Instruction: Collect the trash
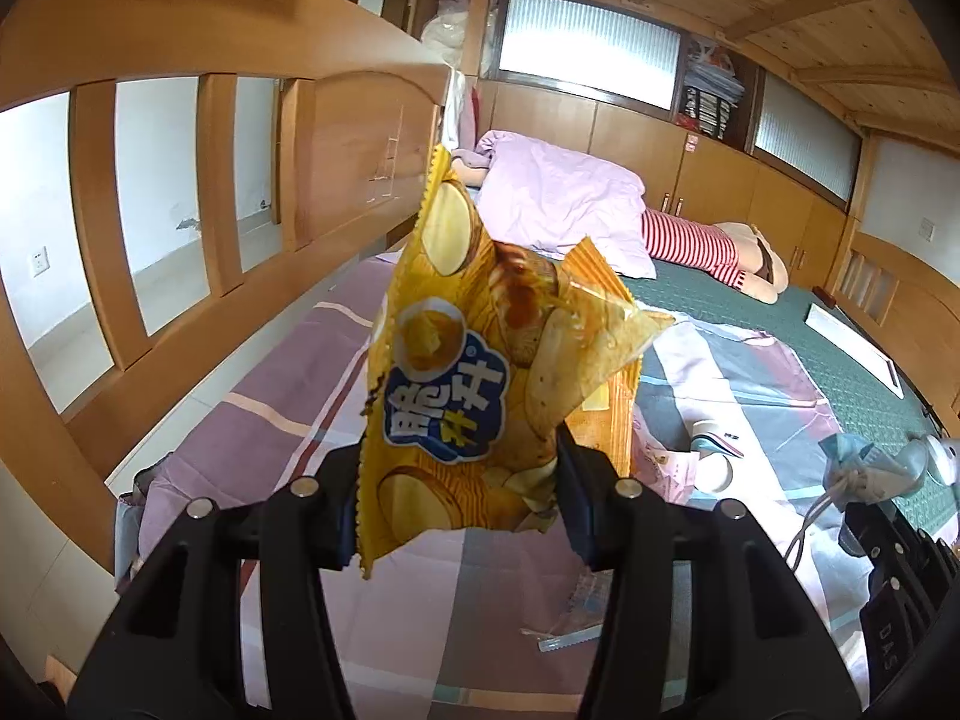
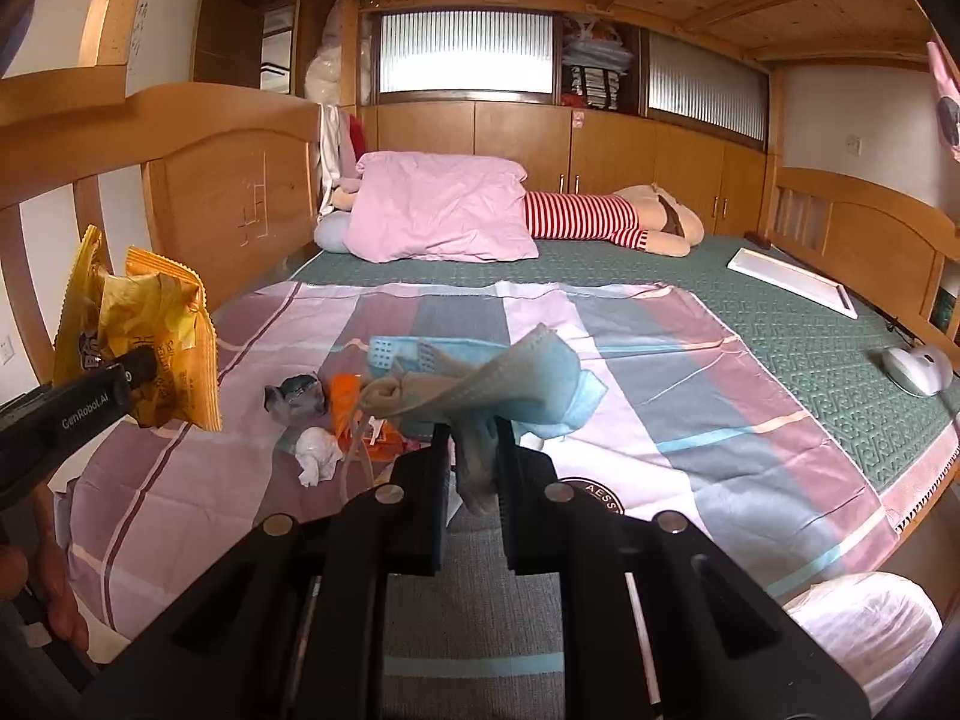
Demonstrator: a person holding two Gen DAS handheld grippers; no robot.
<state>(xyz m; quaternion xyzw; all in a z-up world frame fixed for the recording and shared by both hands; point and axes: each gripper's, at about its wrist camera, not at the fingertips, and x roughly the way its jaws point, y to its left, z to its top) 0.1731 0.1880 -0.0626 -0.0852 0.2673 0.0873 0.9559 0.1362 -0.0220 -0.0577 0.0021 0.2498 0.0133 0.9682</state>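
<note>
My left gripper (image 1: 459,498) is shut on a crumpled yellow chip bag (image 1: 480,360) and holds it above the striped bedsheet (image 1: 300,396). The bag (image 2: 150,336) and that gripper (image 2: 141,369) also show at the left of the right wrist view. My right gripper (image 2: 474,468) is shut on blue face masks (image 2: 510,378), lifted above the sheet; it shows at the right edge of the left wrist view (image 1: 864,516) with the masks (image 1: 864,468). On the sheet lie an orange wrapper (image 2: 360,414), a white tissue ball (image 2: 315,450) and a grey scrap (image 2: 294,396).
A pink pillow (image 2: 438,210) and a striped plush doll (image 2: 612,219) lie at the bed's far end. A white tray (image 2: 792,279) and a white mouse (image 2: 918,369) sit on the green mat at right. A wooden rail (image 1: 198,192) runs along the left. A white bag (image 2: 864,630) sits at lower right.
</note>
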